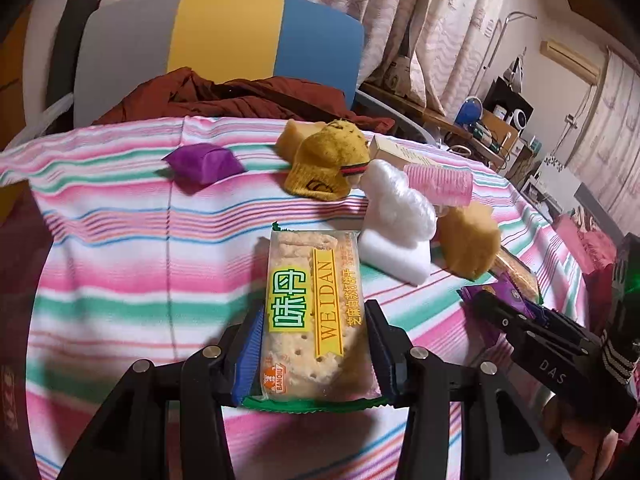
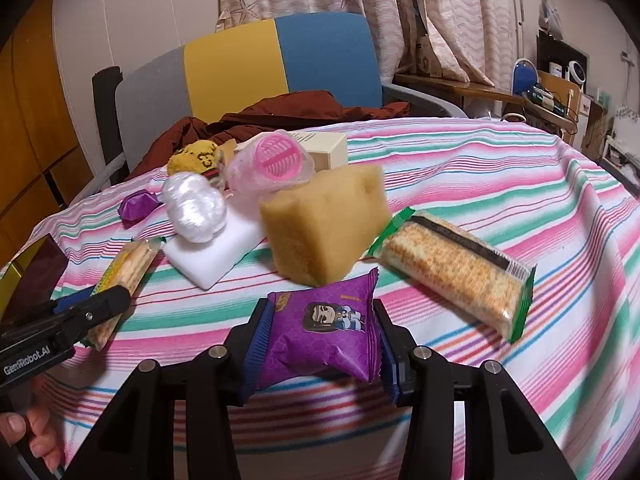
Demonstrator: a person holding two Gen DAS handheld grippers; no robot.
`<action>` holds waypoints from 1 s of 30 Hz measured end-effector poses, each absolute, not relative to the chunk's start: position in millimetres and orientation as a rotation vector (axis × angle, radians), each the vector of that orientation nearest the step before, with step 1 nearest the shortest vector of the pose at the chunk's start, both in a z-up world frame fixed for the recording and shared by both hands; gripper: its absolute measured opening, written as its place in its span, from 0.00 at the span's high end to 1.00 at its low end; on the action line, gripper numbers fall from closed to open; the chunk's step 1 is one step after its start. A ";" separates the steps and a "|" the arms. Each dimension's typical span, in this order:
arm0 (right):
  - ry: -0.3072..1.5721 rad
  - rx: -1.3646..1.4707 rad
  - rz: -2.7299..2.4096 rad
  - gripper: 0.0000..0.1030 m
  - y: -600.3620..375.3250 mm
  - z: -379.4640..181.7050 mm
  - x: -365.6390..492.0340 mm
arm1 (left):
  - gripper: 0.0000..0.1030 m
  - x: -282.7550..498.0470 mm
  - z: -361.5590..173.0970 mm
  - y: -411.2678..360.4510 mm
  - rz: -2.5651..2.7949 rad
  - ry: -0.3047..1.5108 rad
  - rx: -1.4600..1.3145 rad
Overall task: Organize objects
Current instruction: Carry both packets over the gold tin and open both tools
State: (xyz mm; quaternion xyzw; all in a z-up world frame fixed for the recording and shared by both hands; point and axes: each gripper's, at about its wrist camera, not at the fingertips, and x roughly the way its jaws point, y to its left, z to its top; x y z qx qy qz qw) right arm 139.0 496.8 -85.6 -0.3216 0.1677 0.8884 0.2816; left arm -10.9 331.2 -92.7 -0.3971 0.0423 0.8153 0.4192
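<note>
My left gripper (image 1: pixel 314 336) is shut on a clear cracker packet (image 1: pixel 312 300) with a yellow-green label, held above the striped tablecloth (image 1: pixel 120 248). It also shows in the right wrist view (image 2: pixel 122 270). My right gripper (image 2: pixel 318 340) is shut on a purple snack pouch (image 2: pixel 324 336), near the table's front edge. A second cracker packet (image 2: pixel 456 268) lies to its right.
A pile sits mid-table: tan sponge (image 2: pixel 324 220), white foam block (image 2: pixel 216 252), white plastic wad (image 2: pixel 194 206), pink hair roller (image 2: pixel 272 160), yellow knit sock (image 1: pixel 324 160), small box (image 2: pixel 324 148), purple wrapped candy (image 1: pixel 204 162). A chair (image 1: pixel 224 48) with a brown jacket stands behind.
</note>
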 end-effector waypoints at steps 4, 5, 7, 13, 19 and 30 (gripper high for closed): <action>0.470 -0.859 2.385 0.53 487.7 -85.1 142.5 | 0.53 -12.1 -95.0 319.1 2.040 0.066 -1.023; 0.480 -0.858 2.387 0.53 485.9 -85.0 143.4 | 0.53 -12.0 -95.5 315.9 2.039 0.058 -1.029; 0.507 -0.854 2.388 0.53 481.3 -85.3 145.6 | 0.53 -10.6 -96.4 308.8 2.033 0.039 -1.035; 0.589 -0.868 2.392 0.54 468.1 -83.0 145.6 | 0.53 1.4 -96.6 293.4 2.017 0.038 -1.014; 0.677 -0.888 2.407 0.55 452.2 -79.7 146.2 | 0.53 16.6 -91.9 275.9 2.017 0.046 -0.993; 0.677 -0.917 2.456 0.55 415.0 -70.6 139.7 | 0.53 54.8 -75.9 222.0 1.969 -0.025 -0.960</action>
